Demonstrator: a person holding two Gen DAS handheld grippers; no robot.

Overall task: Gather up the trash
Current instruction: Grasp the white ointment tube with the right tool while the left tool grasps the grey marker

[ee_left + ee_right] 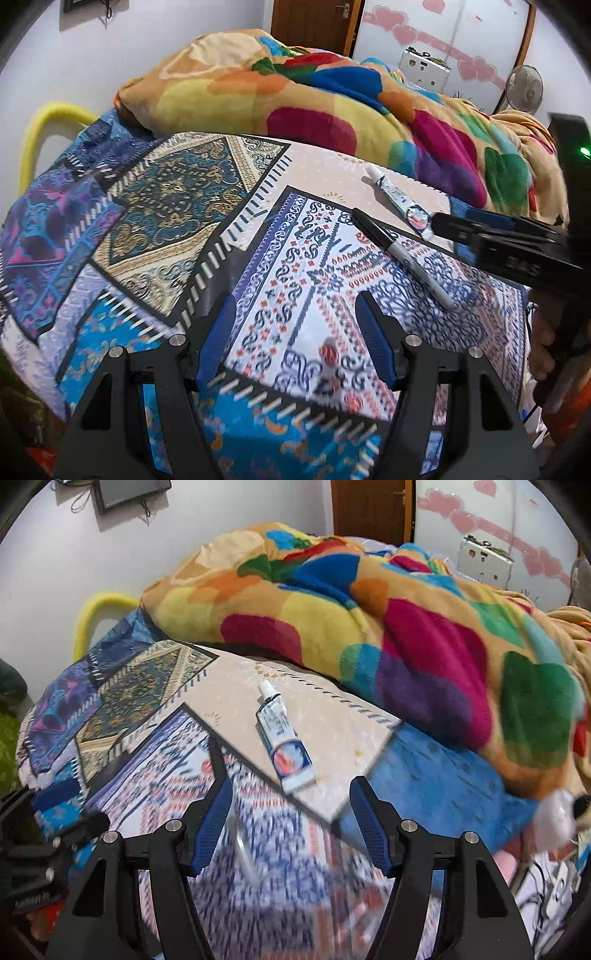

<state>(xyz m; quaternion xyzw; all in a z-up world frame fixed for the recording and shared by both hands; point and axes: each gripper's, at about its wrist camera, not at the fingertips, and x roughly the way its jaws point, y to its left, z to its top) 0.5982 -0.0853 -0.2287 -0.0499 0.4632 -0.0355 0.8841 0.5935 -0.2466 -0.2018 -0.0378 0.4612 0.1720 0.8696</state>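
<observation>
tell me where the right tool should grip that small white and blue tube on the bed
Grip the small white and blue tube across its flat mid-body, from above. It lies flat on the patterned bedsheet, its long axis running roughly away from the open right tool, so the fingers straddle its narrow width.

We see a bed covered by a patchwork-print sheet with blue, cream and purple panels. On the sheet lie 2 small things: a white tube with a white cap, resting on the cream panel, and a black marker with a pale end, lying on the blue-and-white patterned panel just beside the tube. Behind them a bunched blanket in many colours is heaped across the far side of the bed, near the wall.
</observation>
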